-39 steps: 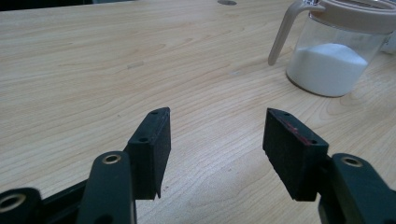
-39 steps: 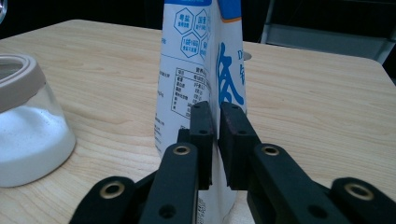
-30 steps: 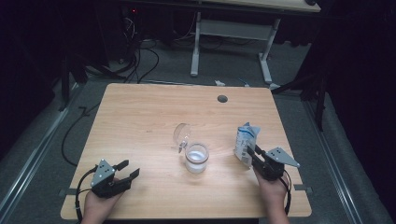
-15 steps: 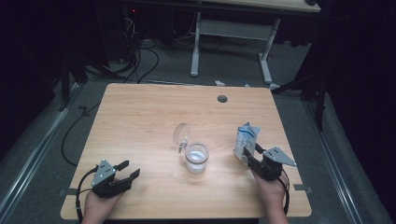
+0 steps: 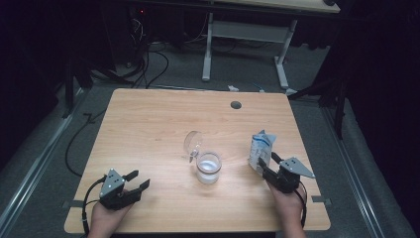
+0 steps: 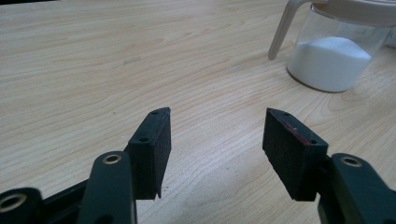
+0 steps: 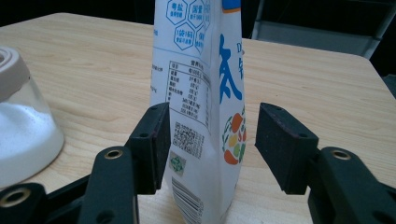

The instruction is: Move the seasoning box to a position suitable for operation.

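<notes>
On the right part of the light wooden worktop [image 5: 148,129], the white-and-blue printed pouch [image 5: 260,149] stands upright on its own base, just in front of the right gripper [image 5: 268,166]. In the right gripper view the pouch [image 7: 205,93] is between the two black fingers [image 7: 152,144], but there is a clear gap on the right side, and on the left side the pad is very near the pouch or only brushes it, so nothing presses on it. These fingers have just been opening, and my judgement is that the pouch is now set down and released.

The clear glass jar with a beige handle and white powder inside [image 5: 208,167] stands near the middle of the worktop, well apart from both grippers. Its round transparent lid [image 5: 193,143] lies on the worktop just behind it, touching or nearly touching, so the jar is open. It already holds a heap of white powder [image 6: 331,60]; I judge that the filling is done. What seems to be left is to draw the right hand back and perhaps to put the lid on.

The right hand [image 5: 287,208] rests low at the near edge, its gripper pointing forward and a little to the left, toward the pouch. The left gripper [image 5: 133,182] lies low near the left corner and points to the jar; its fingers [image 6: 149,149] stand apart with nothing between them.
</notes>
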The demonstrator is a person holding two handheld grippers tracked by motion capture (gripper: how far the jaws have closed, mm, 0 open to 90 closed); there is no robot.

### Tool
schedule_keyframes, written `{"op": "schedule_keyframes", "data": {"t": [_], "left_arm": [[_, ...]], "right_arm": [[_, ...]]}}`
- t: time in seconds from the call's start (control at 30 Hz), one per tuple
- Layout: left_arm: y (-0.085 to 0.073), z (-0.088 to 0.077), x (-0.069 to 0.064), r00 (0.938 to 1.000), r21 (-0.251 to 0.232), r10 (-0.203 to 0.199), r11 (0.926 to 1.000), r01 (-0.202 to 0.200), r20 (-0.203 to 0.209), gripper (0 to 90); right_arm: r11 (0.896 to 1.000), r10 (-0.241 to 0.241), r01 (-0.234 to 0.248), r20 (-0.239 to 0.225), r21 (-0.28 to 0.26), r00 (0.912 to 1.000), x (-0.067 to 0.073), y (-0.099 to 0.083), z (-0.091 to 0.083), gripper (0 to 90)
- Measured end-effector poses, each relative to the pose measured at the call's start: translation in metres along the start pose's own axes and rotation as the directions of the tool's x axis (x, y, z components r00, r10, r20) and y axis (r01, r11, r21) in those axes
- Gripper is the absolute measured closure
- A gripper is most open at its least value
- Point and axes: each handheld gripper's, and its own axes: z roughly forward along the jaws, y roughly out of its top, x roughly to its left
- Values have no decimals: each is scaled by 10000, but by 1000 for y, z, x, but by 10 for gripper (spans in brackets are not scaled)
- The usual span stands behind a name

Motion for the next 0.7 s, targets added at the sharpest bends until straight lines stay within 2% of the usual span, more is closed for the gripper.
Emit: {"op": "schedule_keyframes", "data": {"t": [0.3, 0.5, 0.7], "left_arm": [[5, 11, -4, 9998, 214, 210, 9995, -212, 72, 425], [8, 18, -8, 9992, 296, 344, 9989, -351, 216, 425], [10, 24, -13, 9983, 410, 463, 9980, -477, 353, 422]], "right_arm": [[9999, -59, 61, 151, -92, 9999, -2, -8, -12, 435], [9999, -89, 84, 337, 145, 9994, -3, -14, -16, 424], [9990, -224, 208, 383, 398, 9990, 1, -20, -19, 415]]}}
